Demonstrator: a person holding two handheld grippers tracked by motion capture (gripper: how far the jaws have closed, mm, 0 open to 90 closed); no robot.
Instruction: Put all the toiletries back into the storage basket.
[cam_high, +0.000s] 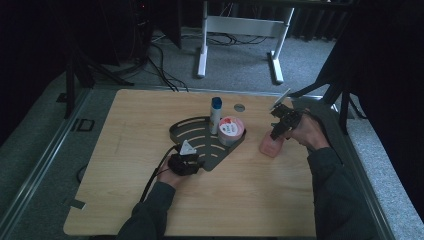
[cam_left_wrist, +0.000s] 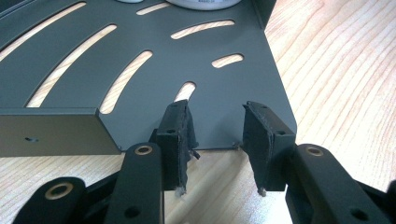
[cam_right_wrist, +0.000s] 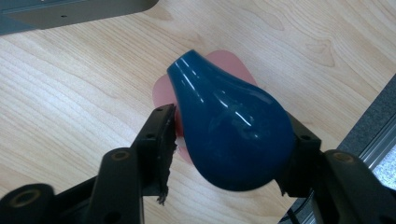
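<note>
Currently, at the left of the wooden table (cam_high: 125, 195), the left gripper (cam_high: 192, 161) is held low at the near corner of a dark slotted tray (cam_high: 187, 131). Seen in the left gripper view, its jaws stand apart with nothing between them, their pads (cam_left_wrist: 180, 135) just over the tray's near edge (cam_left_wrist: 219, 116), with a raised side wall (cam_left_wrist: 51, 131) to one side. Farther along the tray, a white bottle with a blue cap (cam_high: 216, 114) is stood upright, and just beside it a round tub with a white and pink lid (cam_high: 231, 129) is seen. On the bare table right of the tray a pink pad (cam_high: 270, 146) is laid flat. Above it the right gripper (cam_high: 278, 131) is held by the person's right hand (cam_high: 310, 132). In the right gripper view the jaws are closed on the wide end of a glossy blue bulb-shaped thing (cam_right_wrist: 231, 135), whose narrow end is pointed away over the pink pad (cam_right_wrist: 229, 63); whether bulb and pad touch cannot be told.
</note>
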